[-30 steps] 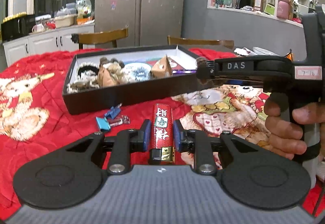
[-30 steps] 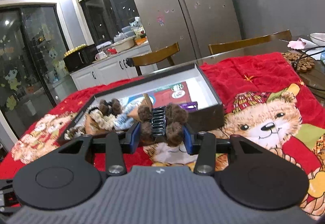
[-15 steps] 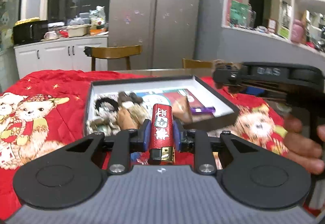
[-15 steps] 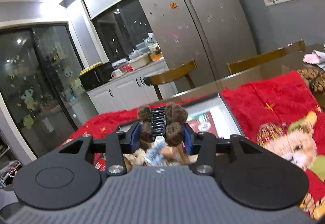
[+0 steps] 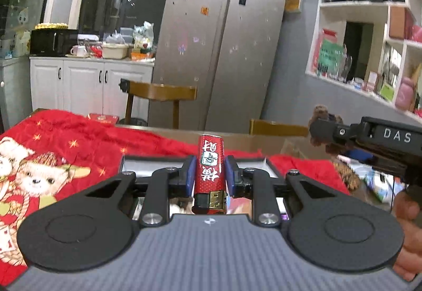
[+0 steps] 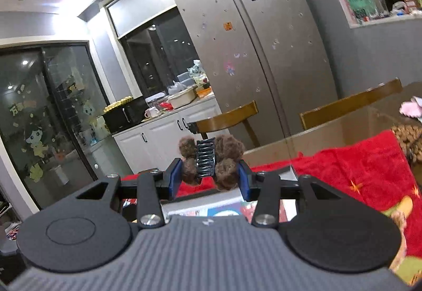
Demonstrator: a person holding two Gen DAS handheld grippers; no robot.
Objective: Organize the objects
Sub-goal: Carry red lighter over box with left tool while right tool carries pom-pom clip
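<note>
Left gripper point(image 5: 208, 177) clamps red lighter point(image 5: 210, 171) (gold cap); right gripper point(image 6: 209, 176) pinches fuzzy brown hair claw point(image 6: 211, 159)

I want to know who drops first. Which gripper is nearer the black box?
Left, as far as I can tell. The left gripper, clamping the red lighter, hangs over the black box. The right gripper, holding the fuzzy hair clip, also looks over it, raised.
</note>
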